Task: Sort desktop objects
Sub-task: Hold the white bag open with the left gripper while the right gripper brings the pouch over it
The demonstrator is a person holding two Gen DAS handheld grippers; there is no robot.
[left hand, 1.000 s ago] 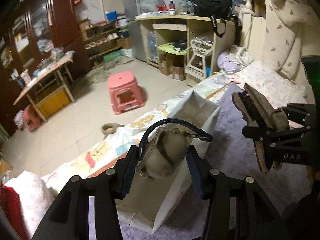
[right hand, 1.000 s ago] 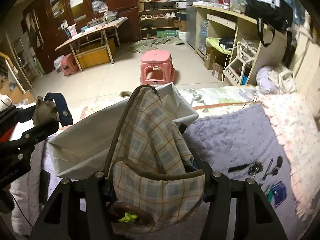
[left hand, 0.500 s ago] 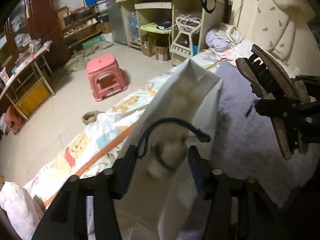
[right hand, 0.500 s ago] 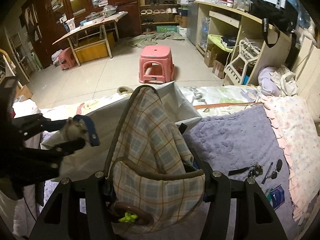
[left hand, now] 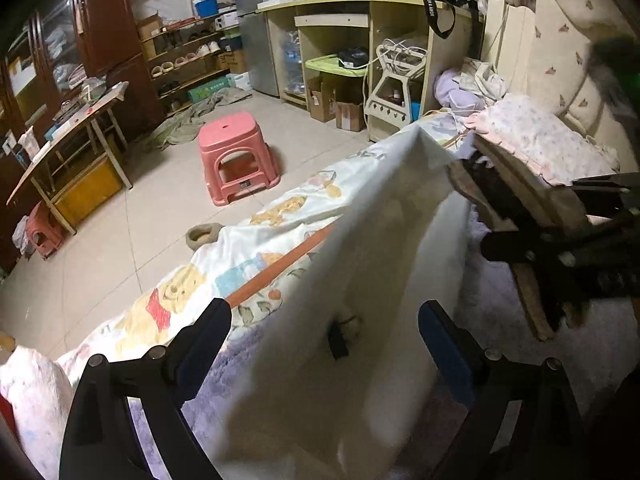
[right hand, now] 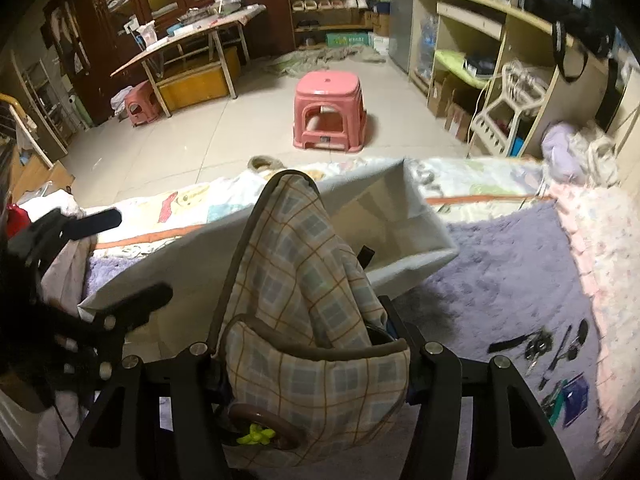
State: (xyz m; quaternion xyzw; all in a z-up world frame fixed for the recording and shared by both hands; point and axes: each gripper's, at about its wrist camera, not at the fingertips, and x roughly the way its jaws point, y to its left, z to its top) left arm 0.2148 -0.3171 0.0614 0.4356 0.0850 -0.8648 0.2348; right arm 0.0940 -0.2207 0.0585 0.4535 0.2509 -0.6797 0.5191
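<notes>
left wrist: close above white paper bag (left hand: pixel 360 264), facing down | right wrist: same bag (right hand: pixel 400 216) (shared, with pink stool (left hand: pixel 236 156))

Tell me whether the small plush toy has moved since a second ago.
Yes. It left the opening left hand-held gripper and now lies down inside the white paper bag, below the rim it hung above before.

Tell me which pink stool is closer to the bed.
The larger pink stool on the open floor; the smaller one sits farther back beside the folding table.
</notes>
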